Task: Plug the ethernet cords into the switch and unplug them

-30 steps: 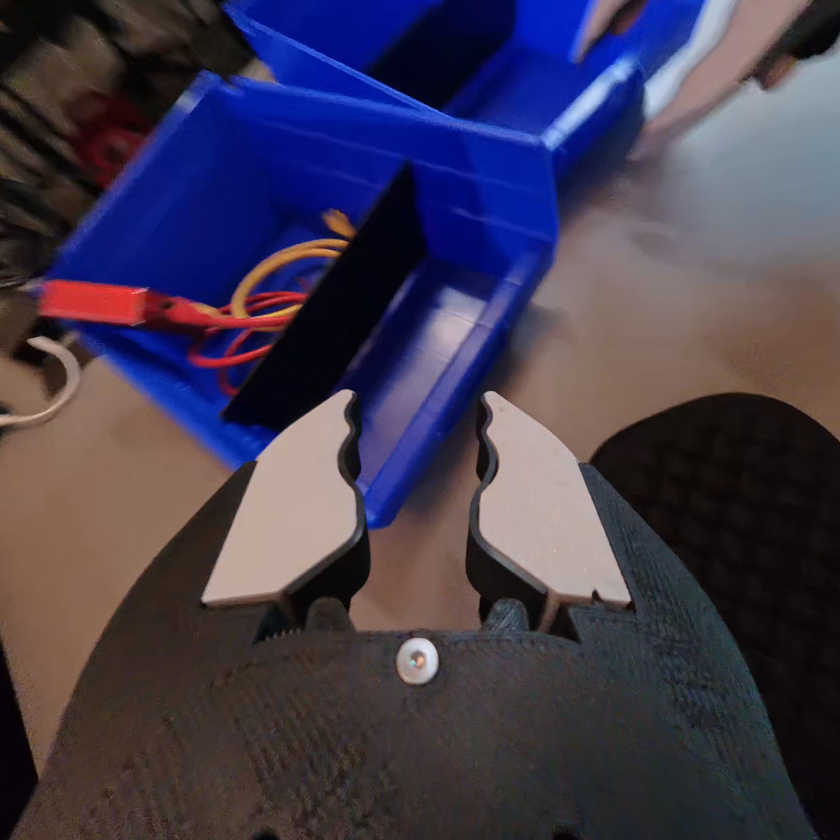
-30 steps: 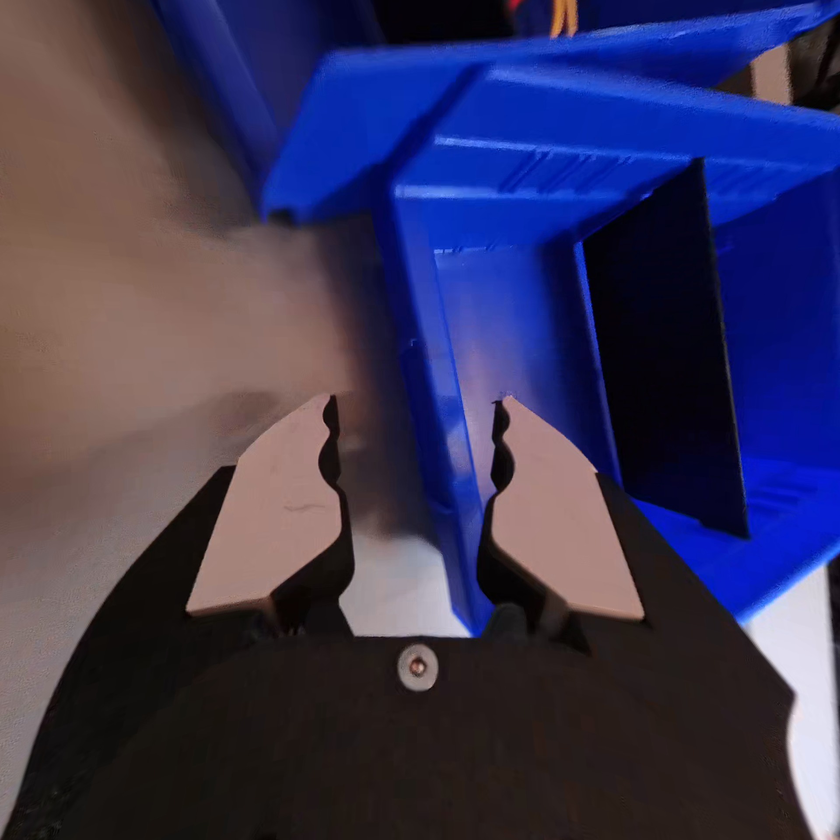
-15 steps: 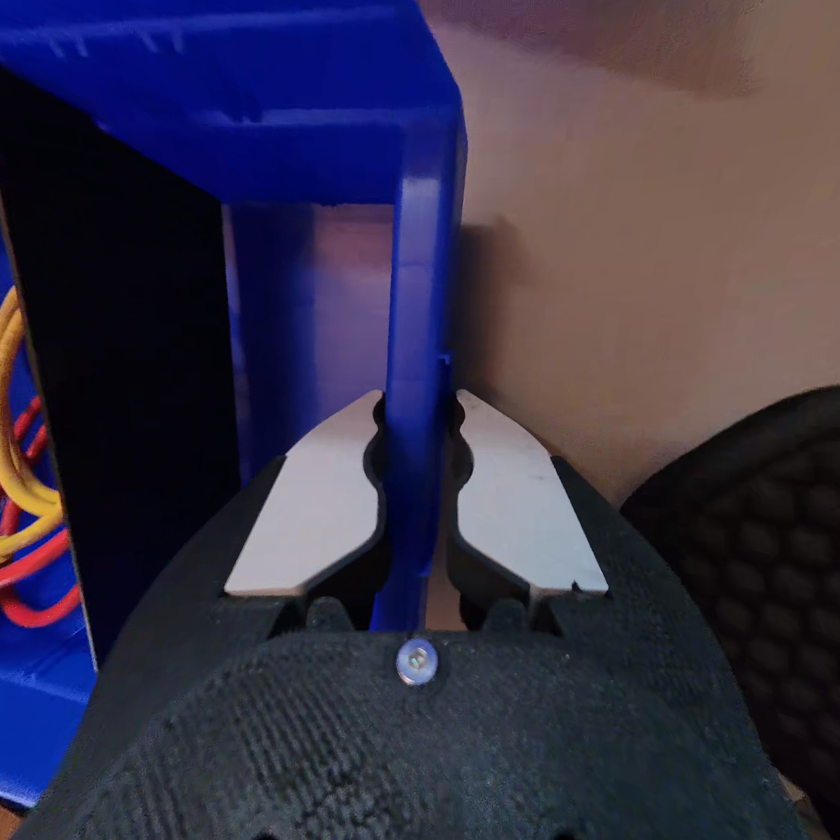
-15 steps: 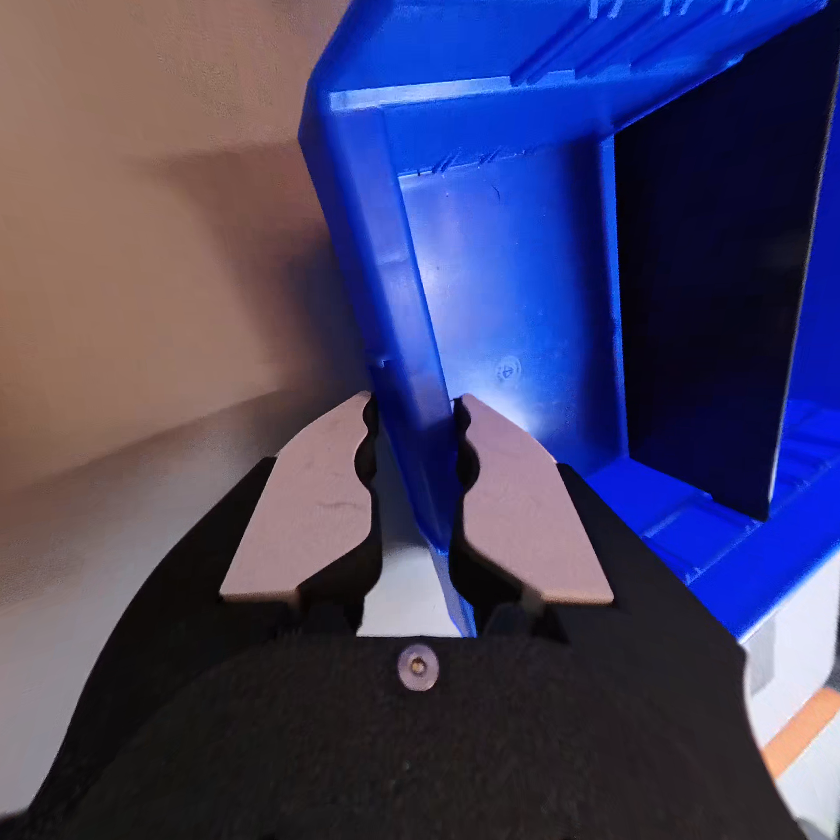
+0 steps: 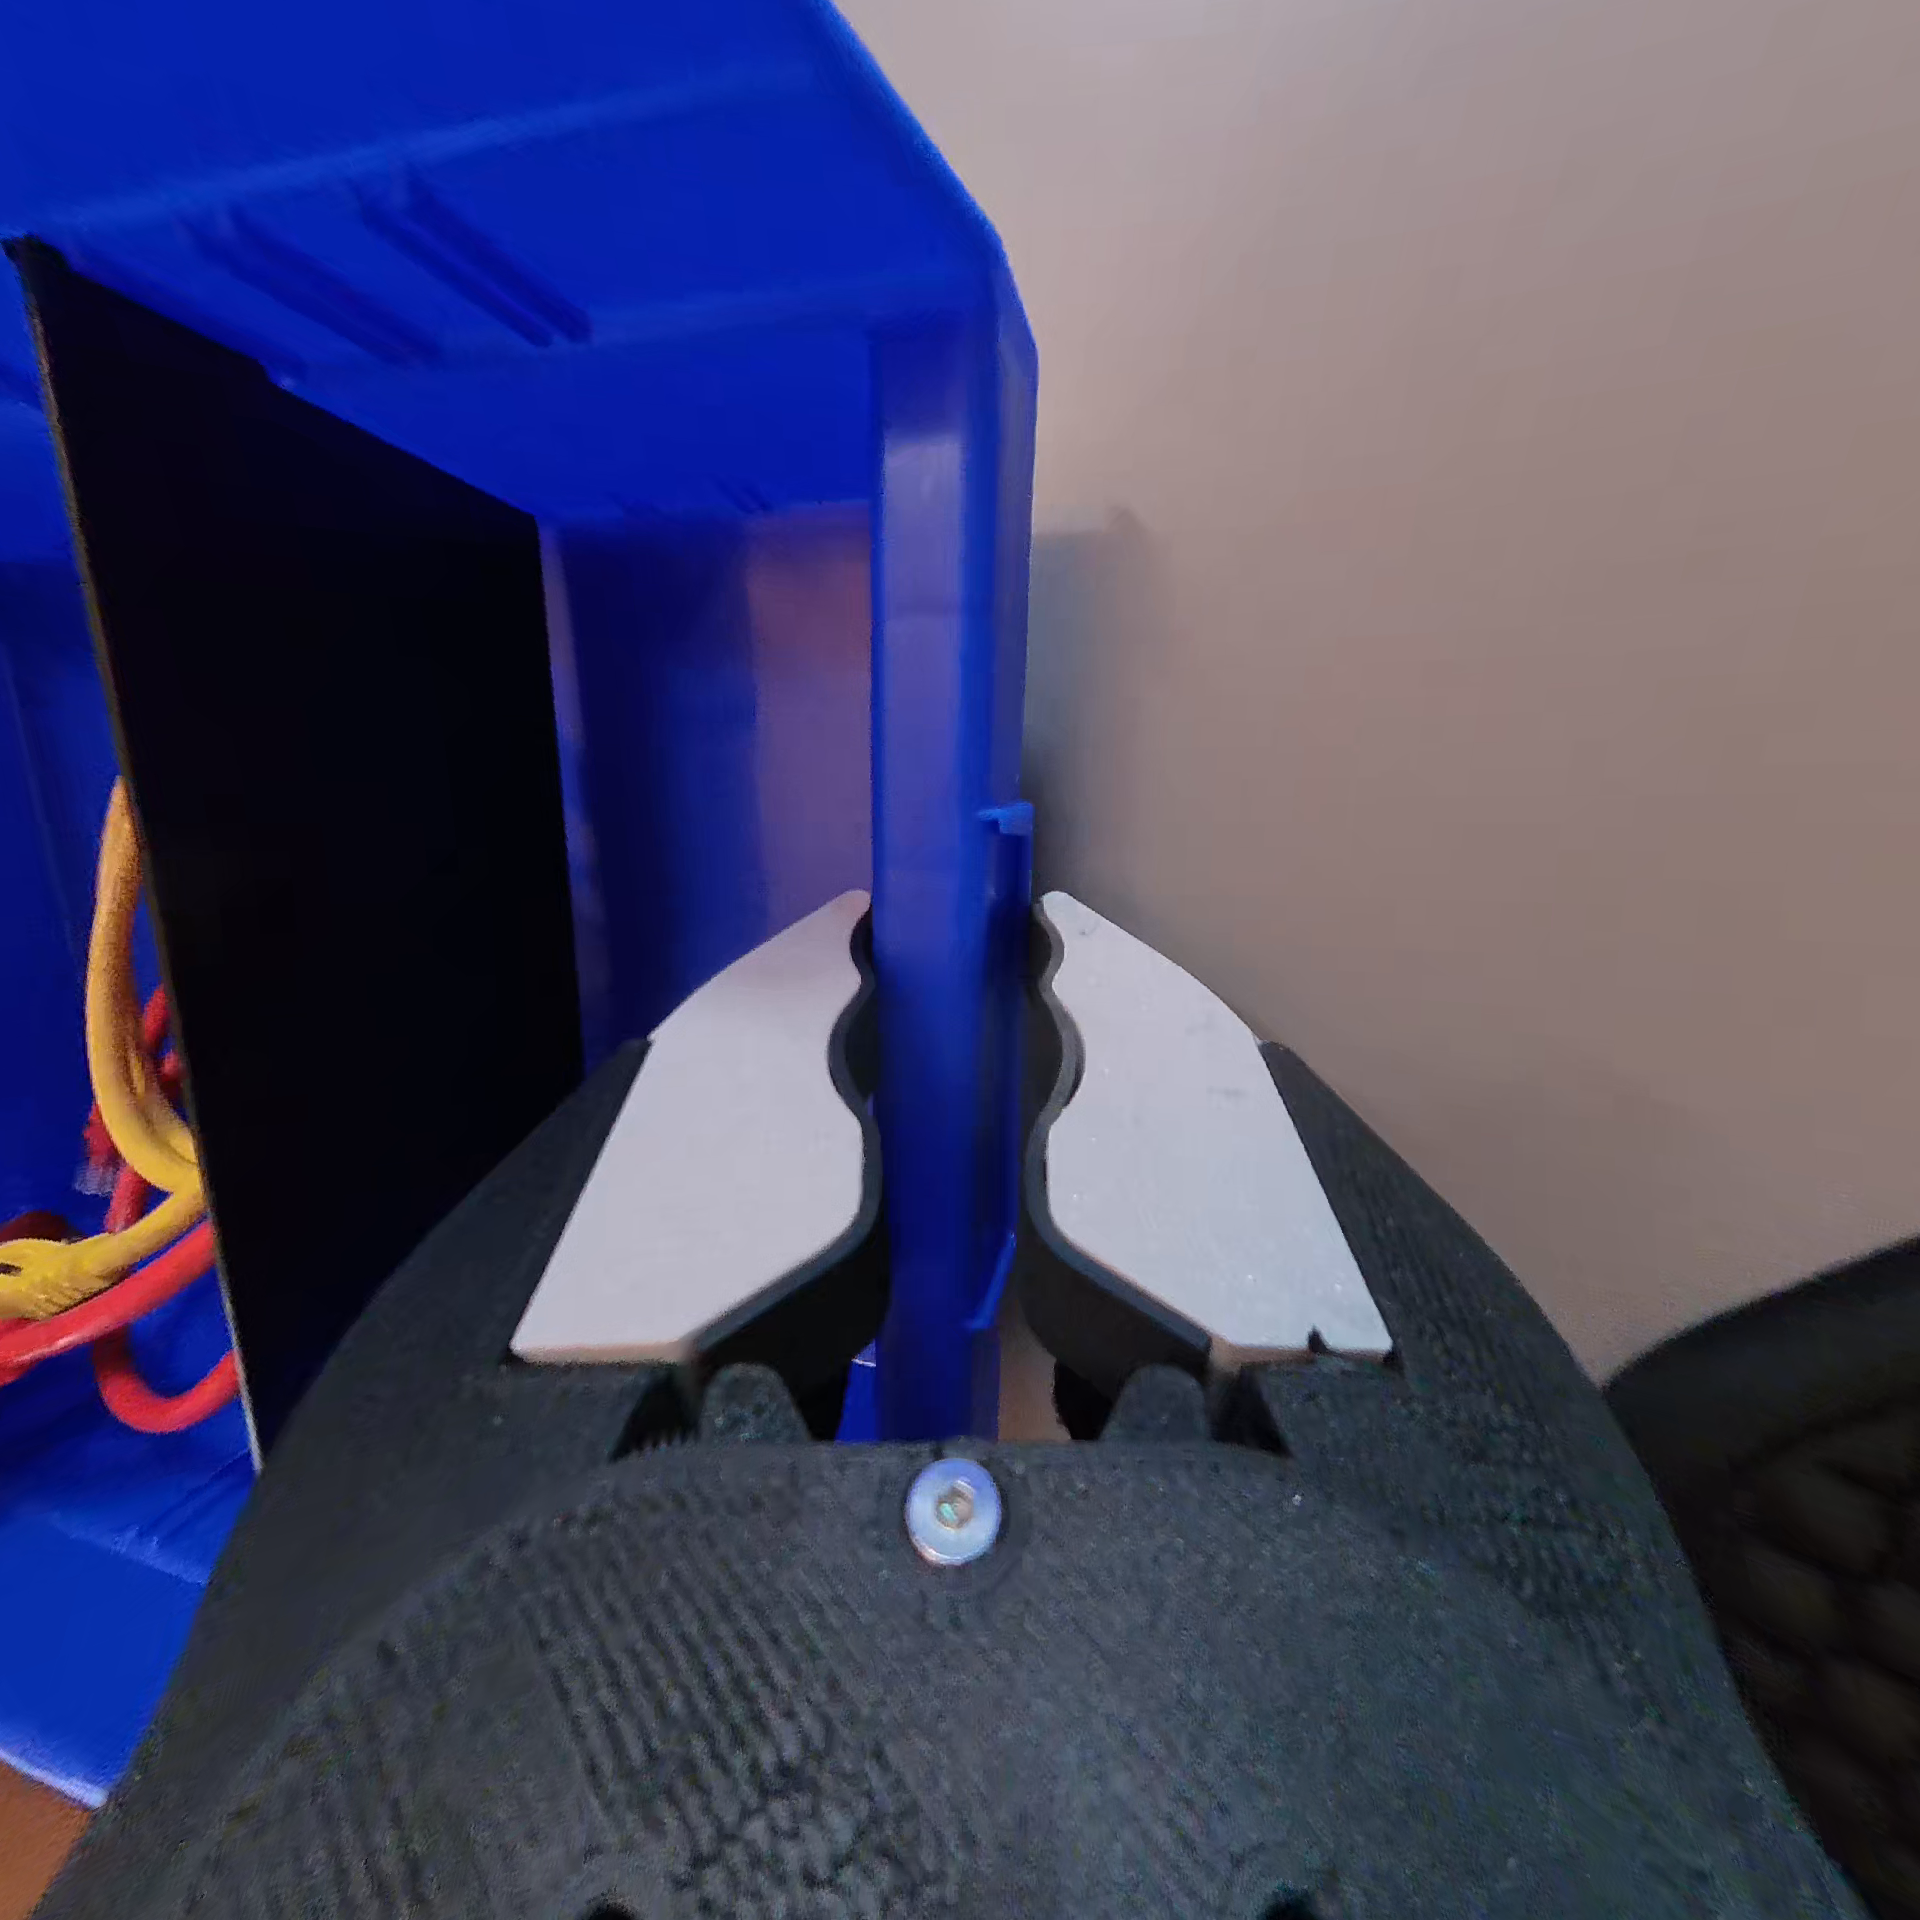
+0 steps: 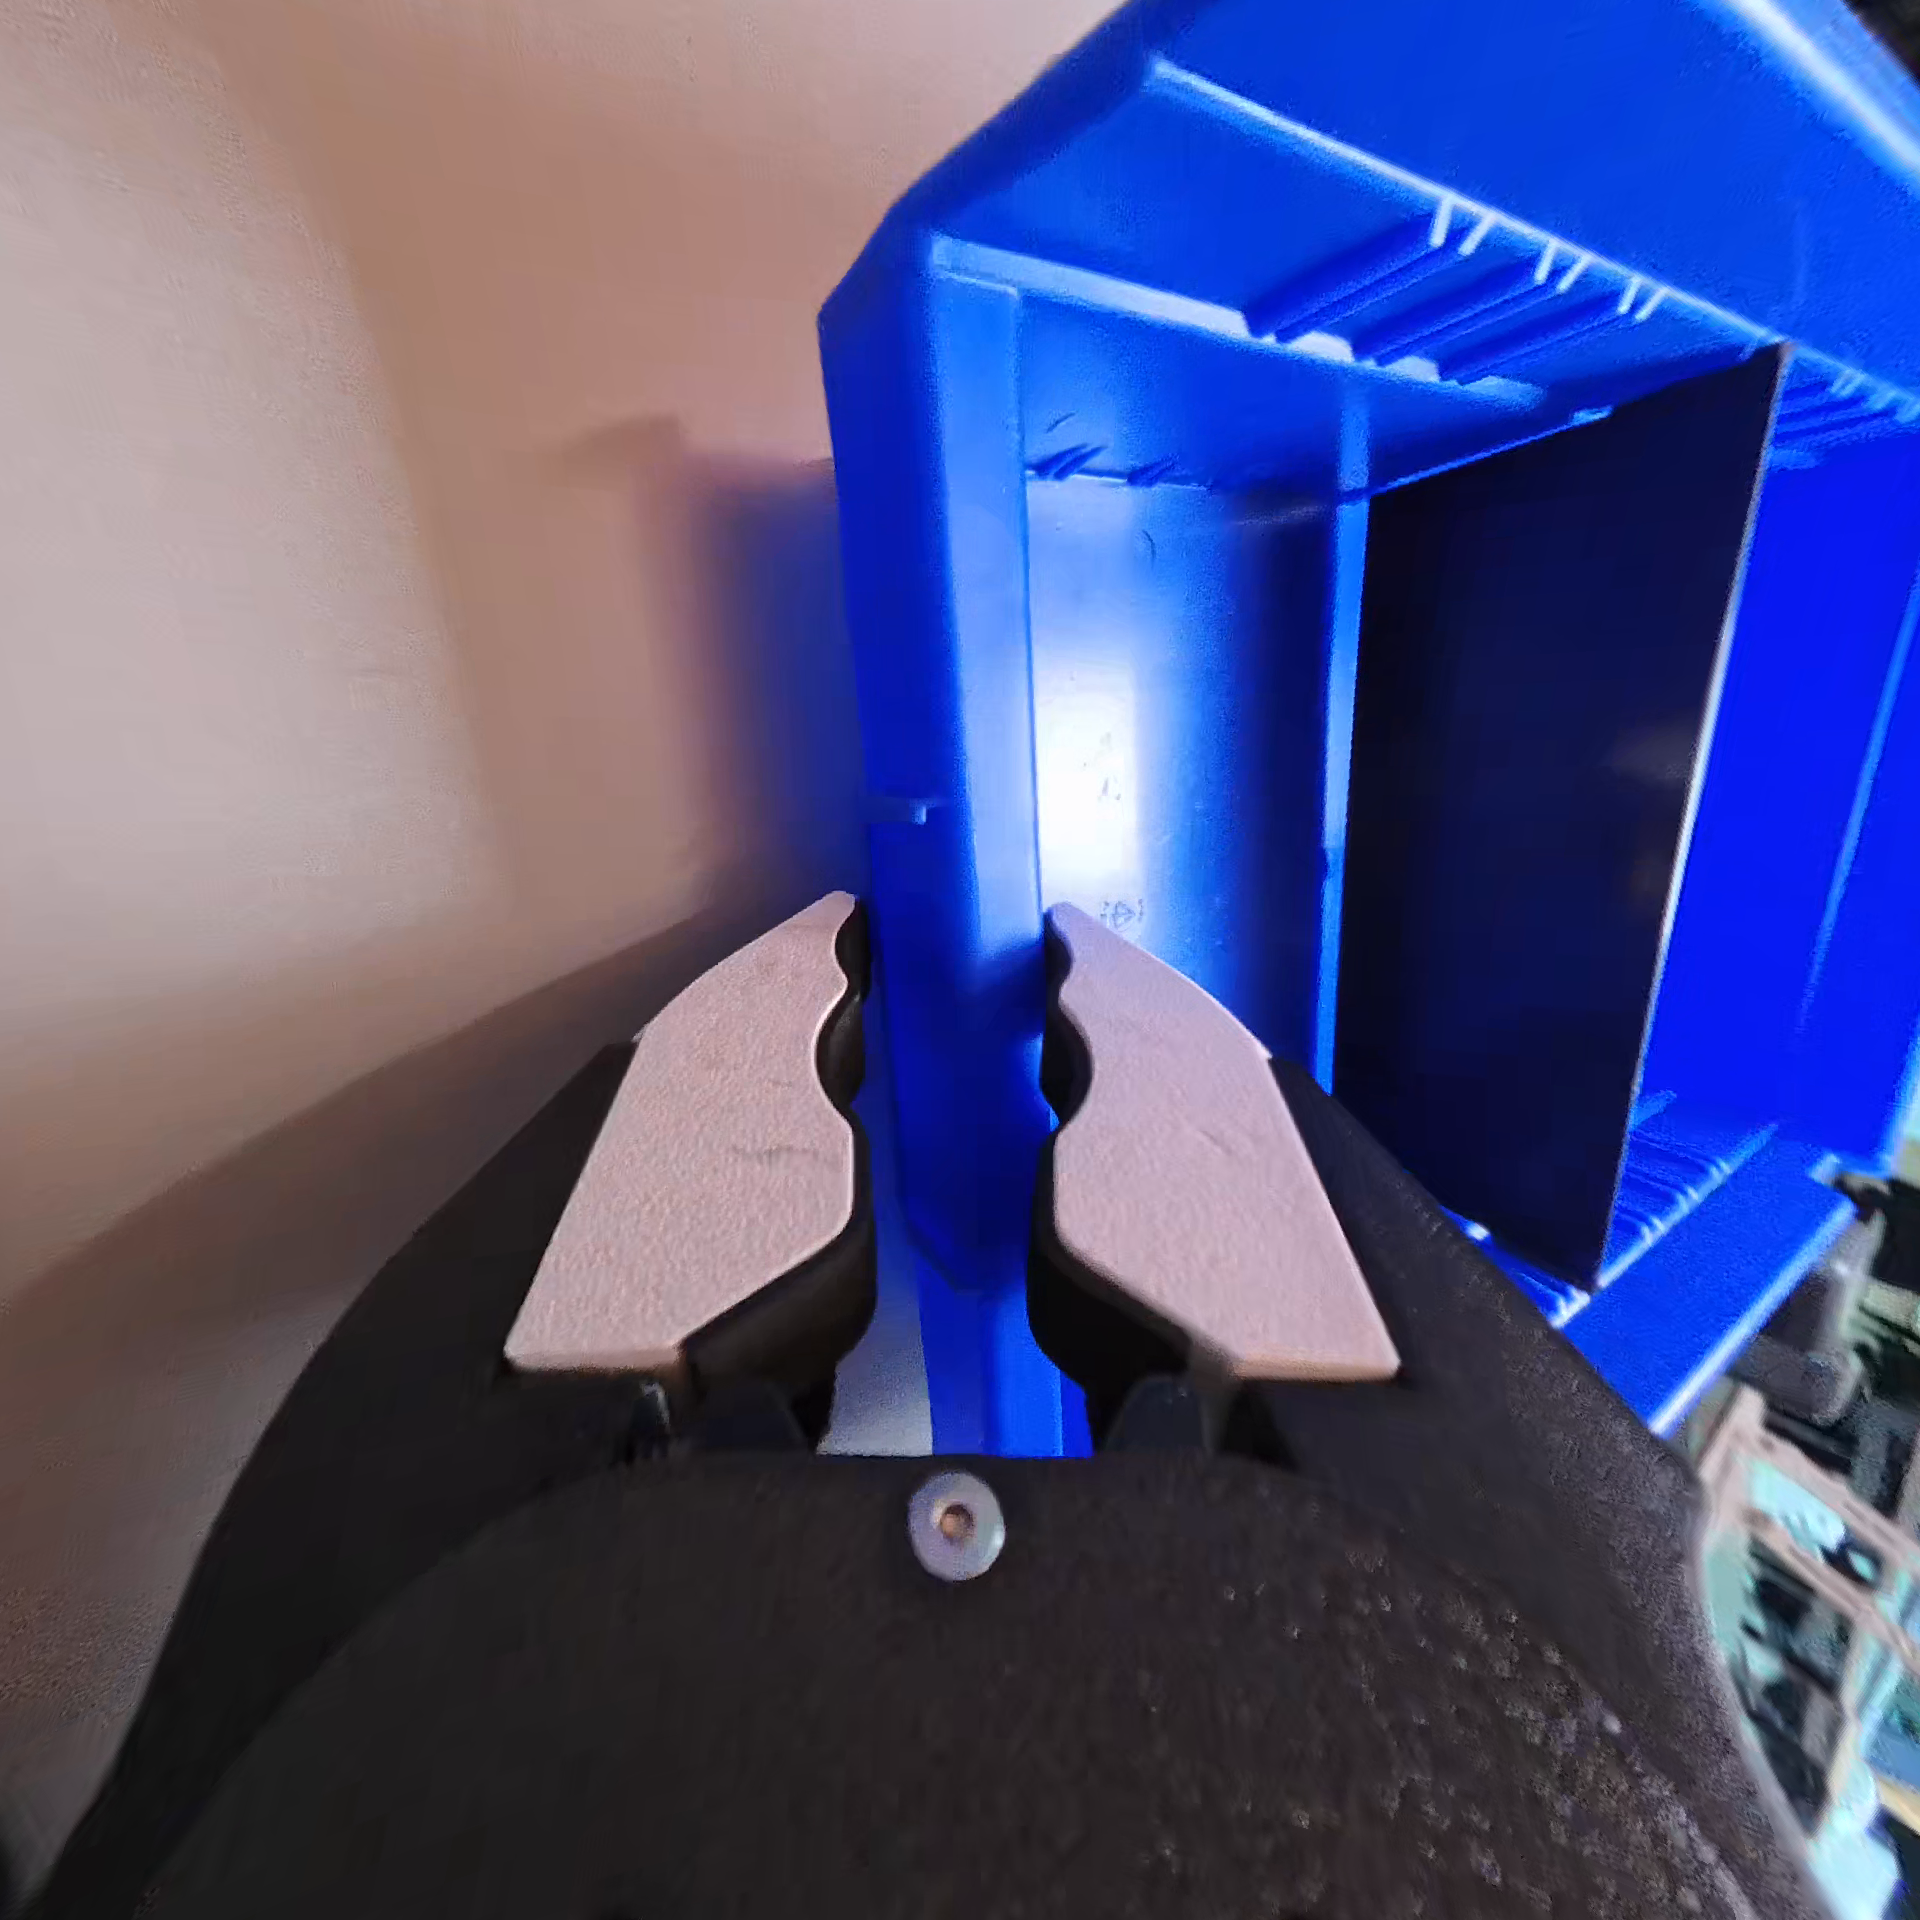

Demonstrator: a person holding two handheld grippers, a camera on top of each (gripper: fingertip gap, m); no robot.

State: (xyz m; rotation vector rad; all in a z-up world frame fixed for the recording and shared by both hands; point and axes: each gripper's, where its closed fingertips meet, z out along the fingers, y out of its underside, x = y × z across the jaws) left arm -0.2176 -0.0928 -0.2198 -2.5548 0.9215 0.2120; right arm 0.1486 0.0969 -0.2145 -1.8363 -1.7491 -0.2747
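The yellow and red ethernet cords (image 5: 125, 1195) lie in a heap inside the blue plastic bin (image 5: 623, 343), behind a flat black divider wall (image 5: 312, 831). We pinch one side wall of that bin with our left tool (image 5: 951, 925), its two grey fingers (image 5: 727, 1143) pressed on the wall. Our right tool (image 6: 951, 925) is clamped on the other side wall, and the pale tabletop (image 5: 1455, 623) lies beside the bin.

Each camera sits just behind its own jaws, looking forward and down along them, pressed very close to a blue bin (image 5: 727, 343). The left looks along the bin's right wall, the right (image 6: 1143, 343) along a left wall; both share the beige tabletop (image 5: 1455, 623).
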